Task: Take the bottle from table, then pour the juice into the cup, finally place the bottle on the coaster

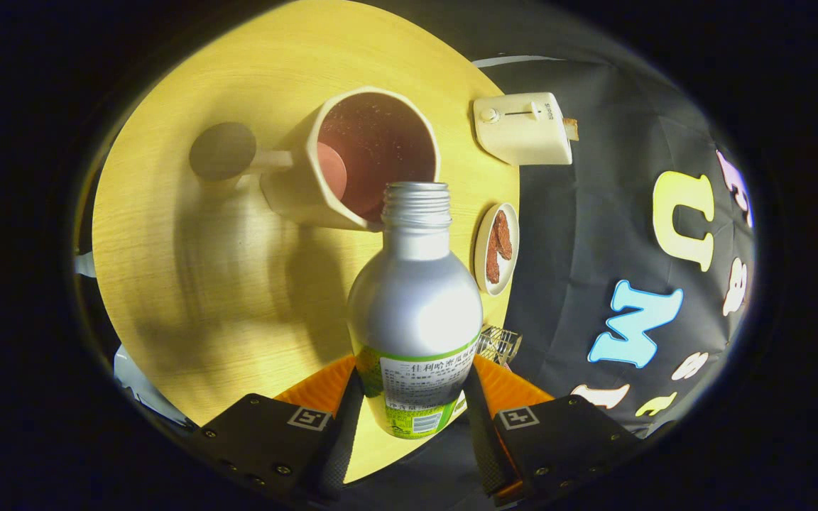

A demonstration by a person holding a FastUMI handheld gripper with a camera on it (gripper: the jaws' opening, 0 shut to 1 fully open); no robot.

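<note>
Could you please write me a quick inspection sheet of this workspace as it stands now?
Surface: round wooden table, bare wood around the items.
Job's things: silver bottle, uncapped, neck aimed at the mug; round coaster beside the mug's handle.
Clutter: toaster; small dish of reddish pieces; clear wire-patterned object behind the bottle.
Grippers: gripper shut on the bottle's labelled base.
Cables: nothing seen.
Surroundings: black cloth wall.

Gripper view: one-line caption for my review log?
Fingers clamp an uncapped silver bottle, its mouth tipped over the cup on the round wooden table.
</note>
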